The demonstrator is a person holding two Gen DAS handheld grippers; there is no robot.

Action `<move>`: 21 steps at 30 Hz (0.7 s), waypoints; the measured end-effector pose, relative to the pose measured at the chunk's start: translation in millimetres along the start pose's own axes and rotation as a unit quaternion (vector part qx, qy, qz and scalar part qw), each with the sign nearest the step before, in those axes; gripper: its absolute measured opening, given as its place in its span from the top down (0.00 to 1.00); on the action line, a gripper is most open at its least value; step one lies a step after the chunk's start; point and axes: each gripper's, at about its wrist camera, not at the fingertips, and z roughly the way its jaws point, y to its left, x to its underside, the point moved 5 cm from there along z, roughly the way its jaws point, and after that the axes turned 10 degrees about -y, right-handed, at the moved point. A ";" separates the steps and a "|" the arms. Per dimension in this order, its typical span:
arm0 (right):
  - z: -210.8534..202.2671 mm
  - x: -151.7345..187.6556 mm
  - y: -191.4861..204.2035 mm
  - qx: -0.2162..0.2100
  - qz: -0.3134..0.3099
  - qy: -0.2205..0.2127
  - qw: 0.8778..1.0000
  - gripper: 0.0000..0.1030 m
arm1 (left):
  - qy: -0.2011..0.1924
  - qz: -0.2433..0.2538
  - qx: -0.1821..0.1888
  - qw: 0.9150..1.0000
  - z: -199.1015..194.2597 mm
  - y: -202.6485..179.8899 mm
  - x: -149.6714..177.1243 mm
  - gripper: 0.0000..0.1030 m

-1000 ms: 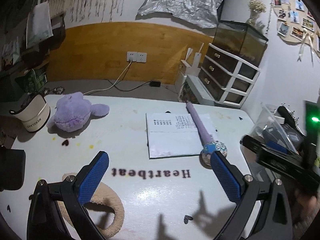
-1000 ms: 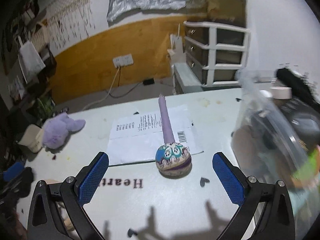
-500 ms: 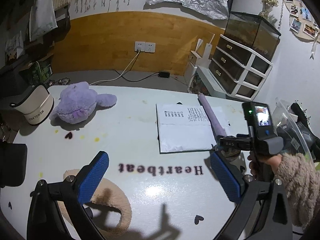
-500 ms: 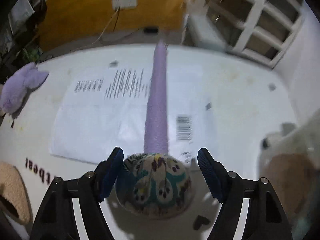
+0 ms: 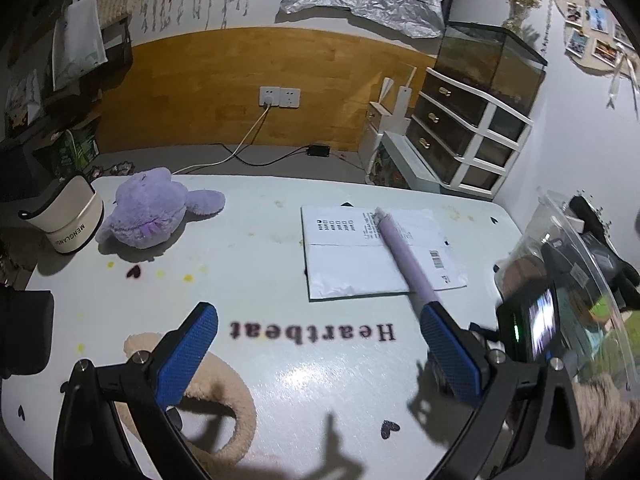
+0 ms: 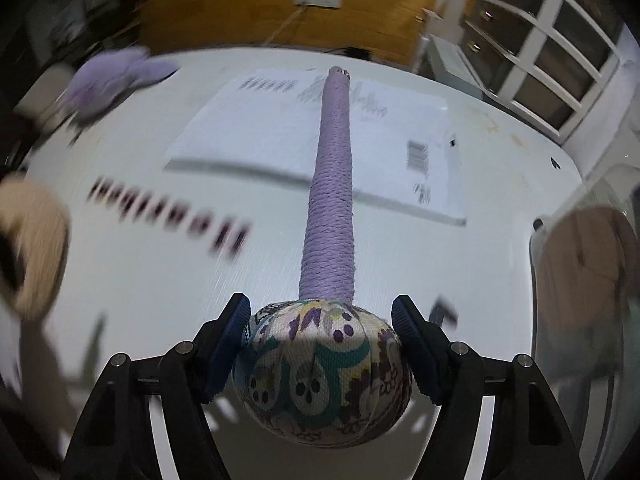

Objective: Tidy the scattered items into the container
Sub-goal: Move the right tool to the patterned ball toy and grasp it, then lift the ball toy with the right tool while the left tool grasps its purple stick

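Purple-handled massage hammer [image 6: 329, 200], lying across paper [image 6: 260, 128]

The white tabletop [image 5: 280, 264], printed "Heartbeat", carried a purple plush [image 5: 154, 210] and a cap [image 5: 70, 220] at its far left, a paper [image 5: 360, 256] under a mallet [image 6: 330, 200], a beige slipper [image 5: 224, 400] and a clear container [image 5: 580, 280] at right.

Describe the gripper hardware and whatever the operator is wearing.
Both the left gripper and the right gripper have black angular frames with silver bolts and blue cross-hatched pads. The right unit carries a small lit screen with a green LED. Fuzzy tan sleeve.
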 end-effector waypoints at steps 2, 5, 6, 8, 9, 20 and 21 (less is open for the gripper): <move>-13.4 14.2 12.2 -0.011 -0.033 -0.002 0.999 0.29 | 0.000 0.004 0.004 1.000 -4.2 -3.6 2.4 0.02; -36.7 41.3 28.3 -0.031 -0.089 -0.005 0.996 0.29 | 0.001 0.014 0.013 1.000 -11.1 -11.8 9.7 0.02; -40.1 48.2 29.8 -0.039 -0.109 -0.005 0.993 0.29 | 0.003 0.016 0.016 1.000 -12.0 -14.3 12.6 0.02; -51.8 64.6 37.3 -0.058 -0.155 0.000 0.986 0.29 | 0.011 0.021 0.027 0.999 -12.6 -19.2 19.7 0.02; -58.4 73.0 40.2 -0.065 -0.181 0.001 0.981 0.29 | 0.018 0.024 0.034 0.999 -12.1 -22.6 25.0 0.02; -91.9 132.1 45.7 -0.101 -0.389 0.010 0.916 0.29 | 0.013 0.254 0.135 0.958 -7.8 -82.7 103.8 0.17; -93.6 135.2 45.7 -0.102 -0.405 0.009 0.909 0.29 | 0.007 0.286 0.145 0.947 -8.5 -87.7 111.9 0.17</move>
